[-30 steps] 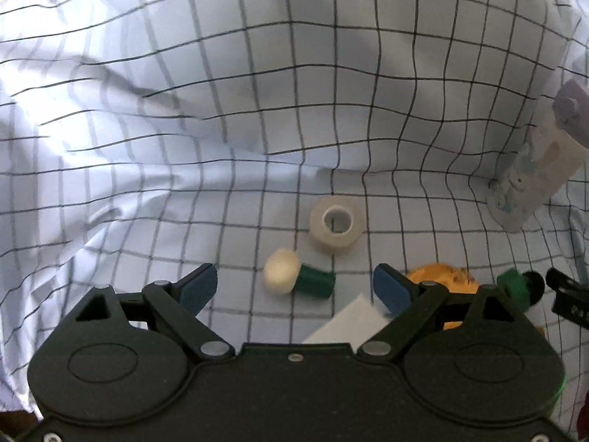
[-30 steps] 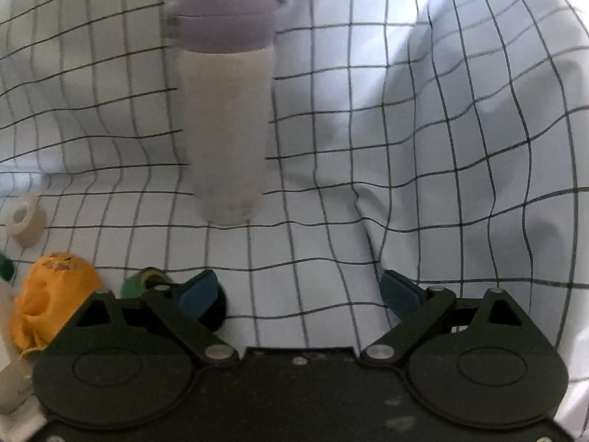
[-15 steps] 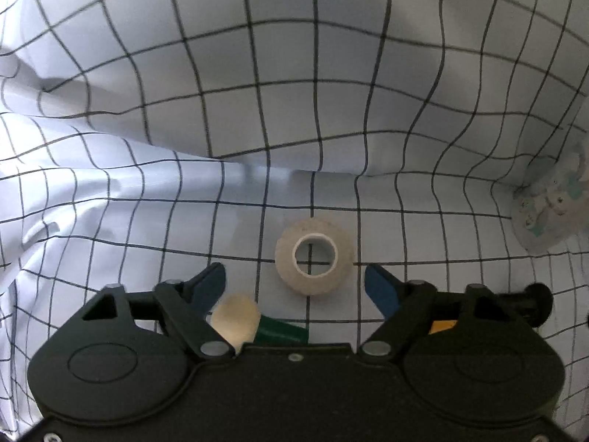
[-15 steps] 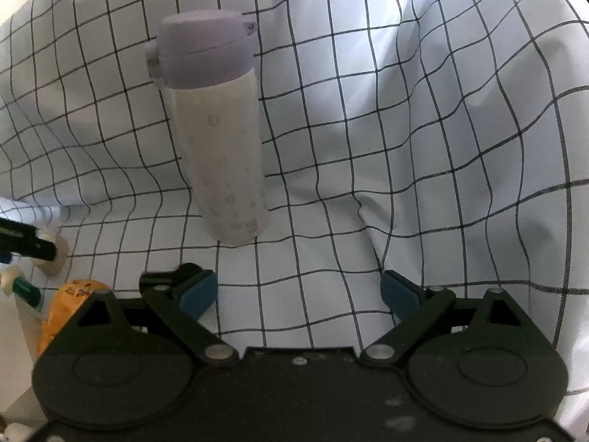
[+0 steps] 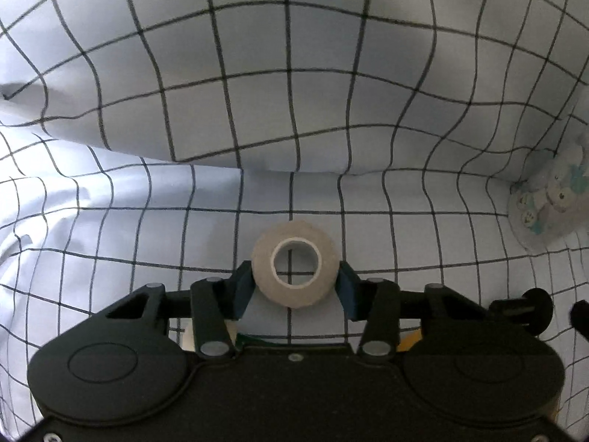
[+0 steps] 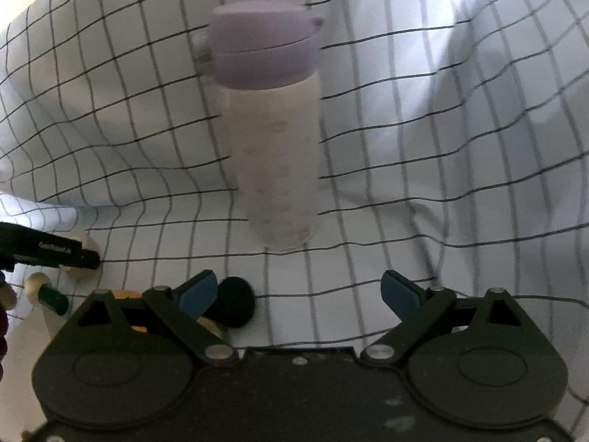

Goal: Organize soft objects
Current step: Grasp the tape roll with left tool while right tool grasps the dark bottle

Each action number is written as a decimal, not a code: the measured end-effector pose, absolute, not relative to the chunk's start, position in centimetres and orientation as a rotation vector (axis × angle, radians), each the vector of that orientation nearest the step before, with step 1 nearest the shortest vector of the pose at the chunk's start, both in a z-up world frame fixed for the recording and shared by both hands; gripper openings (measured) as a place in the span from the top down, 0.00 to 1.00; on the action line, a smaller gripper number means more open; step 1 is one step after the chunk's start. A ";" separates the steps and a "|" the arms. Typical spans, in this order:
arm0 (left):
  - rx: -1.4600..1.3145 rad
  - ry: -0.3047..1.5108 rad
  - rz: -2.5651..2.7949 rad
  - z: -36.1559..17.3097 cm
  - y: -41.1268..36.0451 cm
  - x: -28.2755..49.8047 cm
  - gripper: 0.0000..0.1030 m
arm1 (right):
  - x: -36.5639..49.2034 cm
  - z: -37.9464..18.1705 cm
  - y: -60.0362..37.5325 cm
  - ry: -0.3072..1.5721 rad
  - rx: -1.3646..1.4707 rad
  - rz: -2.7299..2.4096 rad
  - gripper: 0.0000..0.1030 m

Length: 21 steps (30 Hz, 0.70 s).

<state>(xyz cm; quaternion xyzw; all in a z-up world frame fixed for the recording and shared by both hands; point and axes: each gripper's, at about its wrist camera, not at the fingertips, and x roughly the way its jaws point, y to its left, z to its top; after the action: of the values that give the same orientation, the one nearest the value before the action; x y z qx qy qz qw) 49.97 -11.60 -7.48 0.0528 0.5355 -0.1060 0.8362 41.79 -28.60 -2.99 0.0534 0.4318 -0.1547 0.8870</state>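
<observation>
The tape roll (image 5: 294, 265) is clamped in the left claw (image 5: 294, 285), one pad on each side of its rim, low on the checked cloth (image 5: 257, 129). Its hole is turned up toward the camera, axis across the pads. The right claw (image 6: 300, 293) is held wide and empty, facing the upright bottle (image 6: 272, 140), well apart from the roll.

Cloth (image 5: 294, 92): white, black grid; tape roll (image 5: 294, 270): beige, white core; bottle (image 6: 276, 169): cream body, lilac lid; gripper pads (image 6: 399, 291): blue.
</observation>
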 end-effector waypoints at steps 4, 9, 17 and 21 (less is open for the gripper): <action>0.086 1.111 -0.222 -6.5 -10.1 49.5 0.54 | 43.0 -3.8 -27.6 0.931 0.122 -0.298 0.07; 0.075 1.065 -0.222 -4.4 -9.0 48.4 0.54 | 45.0 -5.3 -26.0 0.978 0.114 -0.269 0.06; 0.077 1.000 -0.236 -1.6 -7.8 45.5 0.54 | 46.4 -7.6 -25.1 1.046 0.071 -0.316 0.18; 0.089 0.964 -0.244 -0.7 -7.7 43.9 0.54 | 46.5 -8.0 -25.4 1.054 0.103 -0.289 0.44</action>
<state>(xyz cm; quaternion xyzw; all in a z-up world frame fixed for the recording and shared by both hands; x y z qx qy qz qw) 43.95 -7.68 -0.66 0.0429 0.4622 -0.1171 0.8780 46.50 -25.40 -8.01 0.0490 0.5007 -0.1374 0.8532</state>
